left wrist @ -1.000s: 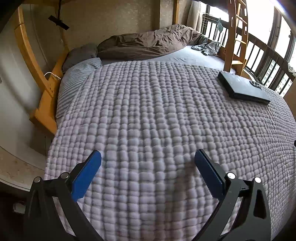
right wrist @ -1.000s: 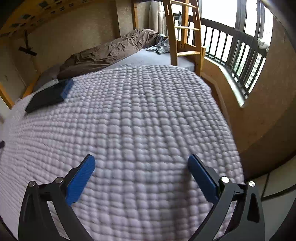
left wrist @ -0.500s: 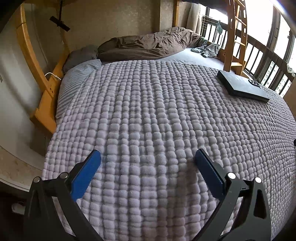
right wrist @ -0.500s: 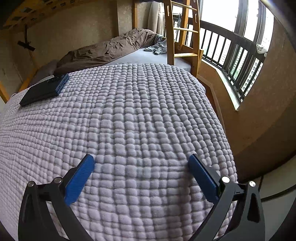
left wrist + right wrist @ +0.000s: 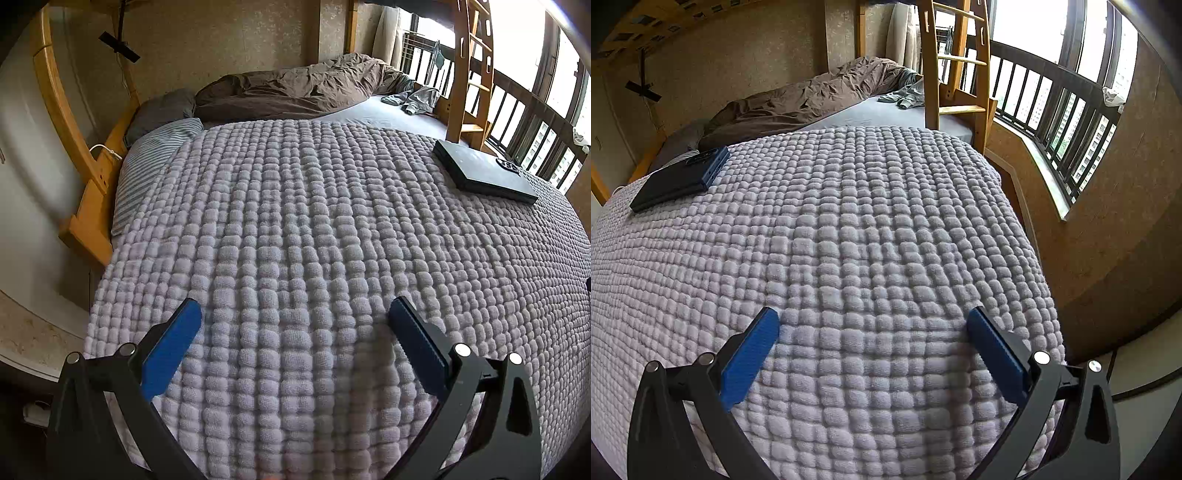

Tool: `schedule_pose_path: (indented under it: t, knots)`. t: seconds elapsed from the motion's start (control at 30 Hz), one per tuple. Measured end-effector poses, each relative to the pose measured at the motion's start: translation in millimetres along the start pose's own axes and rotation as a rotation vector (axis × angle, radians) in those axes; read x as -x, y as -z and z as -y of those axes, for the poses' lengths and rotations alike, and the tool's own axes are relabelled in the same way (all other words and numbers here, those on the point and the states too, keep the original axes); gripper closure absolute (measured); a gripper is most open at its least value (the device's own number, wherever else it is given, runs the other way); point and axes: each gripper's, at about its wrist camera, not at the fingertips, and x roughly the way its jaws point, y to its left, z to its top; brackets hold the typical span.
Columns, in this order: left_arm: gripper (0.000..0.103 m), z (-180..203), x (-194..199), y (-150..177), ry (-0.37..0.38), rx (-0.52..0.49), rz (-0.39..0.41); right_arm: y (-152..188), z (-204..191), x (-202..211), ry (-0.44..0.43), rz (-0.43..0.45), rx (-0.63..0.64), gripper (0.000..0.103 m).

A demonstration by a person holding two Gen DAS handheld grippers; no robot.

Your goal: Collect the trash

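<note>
Both tongs were held wide and empty over the lilac waffle-knit blanket (image 5: pixel 314 229); no trash could be made out.
Left gripper (image 5: pixel 295 317), right gripper (image 5: pixel 873 321). The flat black box (image 5: pixel 484 171) carried an emblem too small to be read.

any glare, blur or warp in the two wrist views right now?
Left wrist: sharp, window blown out top right, bed frame bowed by fisheye. Right wrist: sharp, window overexposed, blanket bulges, corners vignetted dark.

left gripper (image 5: pixel 295 312): black frame | blue jaws | silver screws; right gripper (image 5: pixel 873 314): same
</note>
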Motion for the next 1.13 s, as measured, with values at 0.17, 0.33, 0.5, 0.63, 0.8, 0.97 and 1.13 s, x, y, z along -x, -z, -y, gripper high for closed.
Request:
schedule_pose_path:
  t: [0.17, 0.33, 0.5, 0.63, 0.8, 0.97, 1.13]
  knots:
    - [0.001, 0.1, -0.2, 0.2, 0.000, 0.000, 0.000, 0.2, -0.1, -0.1, 0.000, 0.000, 0.000, 0.004]
    - [0.001, 0.2, -0.2, 0.3, 0.000, 0.000, 0.000, 0.1, 0.0, -0.1, 0.000, 0.000, 0.000, 0.004]
    - [0.001, 0.4, -0.2, 0.9, 0.000, -0.001, 0.000, 0.4, -0.1, 0.0, 0.000, 0.000, 0.000, 0.004]
    - [0.001, 0.0, -0.2, 0.1, 0.000, 0.000, 0.000, -0.1, -0.1, 0.1, 0.000, 0.000, 0.000, 0.004]
    - [0.001, -1.7, -0.8, -1.1, 0.000, 0.000, 0.000, 0.6, 0.2, -0.1, 0.000, 0.000, 0.000, 0.004]
    - [0.001, 1.5, 0.5, 0.1, 0.001, 0.000, -0.001, 0.1, 0.0, 0.1, 0.000, 0.000, 0.000, 0.004]
    - [0.001, 1.6, 0.3, 0.9, 0.001, 0.000, -0.001, 0.0, -0.1, 0.2, 0.000, 0.000, 0.000, 0.004]
